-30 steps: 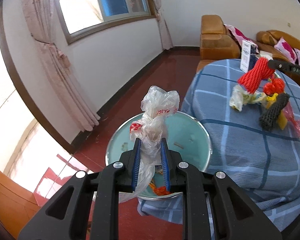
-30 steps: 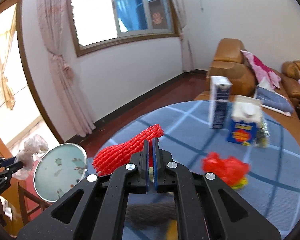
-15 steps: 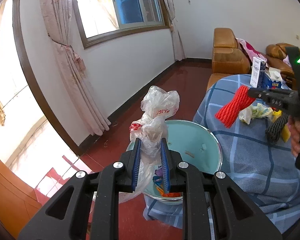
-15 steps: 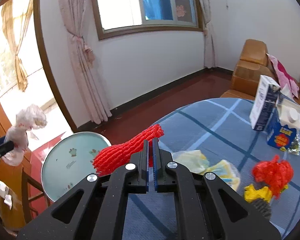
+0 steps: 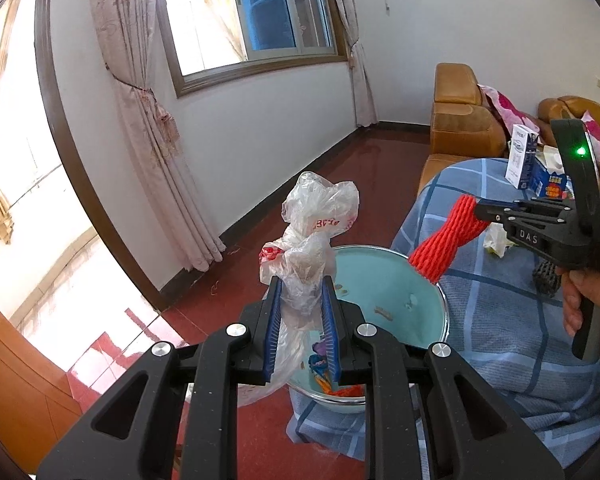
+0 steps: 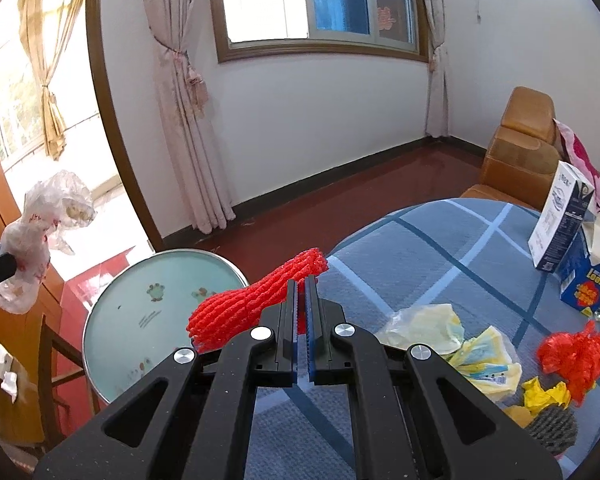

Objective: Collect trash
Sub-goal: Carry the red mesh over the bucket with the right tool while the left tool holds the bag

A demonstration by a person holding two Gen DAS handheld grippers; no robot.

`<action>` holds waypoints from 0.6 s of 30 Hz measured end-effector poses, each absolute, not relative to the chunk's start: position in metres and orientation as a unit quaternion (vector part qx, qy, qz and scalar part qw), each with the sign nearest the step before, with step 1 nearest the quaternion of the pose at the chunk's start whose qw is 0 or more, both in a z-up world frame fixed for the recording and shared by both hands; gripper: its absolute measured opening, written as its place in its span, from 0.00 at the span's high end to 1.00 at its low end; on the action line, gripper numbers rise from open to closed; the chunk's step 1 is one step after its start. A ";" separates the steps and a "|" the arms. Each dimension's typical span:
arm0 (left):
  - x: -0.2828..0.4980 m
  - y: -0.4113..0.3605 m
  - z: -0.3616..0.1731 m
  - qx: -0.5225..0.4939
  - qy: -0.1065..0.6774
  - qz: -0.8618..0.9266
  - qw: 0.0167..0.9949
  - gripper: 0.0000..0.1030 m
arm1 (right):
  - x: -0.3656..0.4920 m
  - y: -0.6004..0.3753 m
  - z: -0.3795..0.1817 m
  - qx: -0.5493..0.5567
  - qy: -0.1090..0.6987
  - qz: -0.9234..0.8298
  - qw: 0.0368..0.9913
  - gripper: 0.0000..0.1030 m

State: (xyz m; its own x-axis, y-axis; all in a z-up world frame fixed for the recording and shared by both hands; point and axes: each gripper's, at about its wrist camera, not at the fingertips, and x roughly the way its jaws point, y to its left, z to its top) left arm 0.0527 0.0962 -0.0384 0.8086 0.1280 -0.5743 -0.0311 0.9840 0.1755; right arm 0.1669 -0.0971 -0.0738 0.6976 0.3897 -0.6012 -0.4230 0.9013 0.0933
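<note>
Right tool (image 6: 302, 296) clenches the red net (image 6: 256, 300), long axis toward 10 o'clock, end over the basin (image 6: 100, 332); left tool (image 5: 302, 300) grips the bag (image 5: 312, 236).

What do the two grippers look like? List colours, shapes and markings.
Both are matte black plastic with angular cut-out arms, silver round screws and blue ribbed pads. The left gripper shows this close up. The right gripper bears white letters "DAS" and a green light.

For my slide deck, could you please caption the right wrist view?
Right gripper carries red foam net toward the basin.
</note>
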 end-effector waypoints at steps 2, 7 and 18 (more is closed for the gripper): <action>0.052 0.096 -0.038 0.079 0.306 0.042 0.948 0.81 | 0.166 -0.096 -0.074 -0.027 0.321 0.222 0.920 0.96; 0.054 0.098 -0.039 0.077 0.307 0.043 0.948 0.81 | 0.164 -0.089 -0.076 -0.035 0.321 0.227 0.919 0.96; 0.054 0.100 -0.039 0.076 0.309 0.044 0.947 0.81 | 0.162 -0.082 -0.079 -0.045 0.322 0.233 0.916 0.96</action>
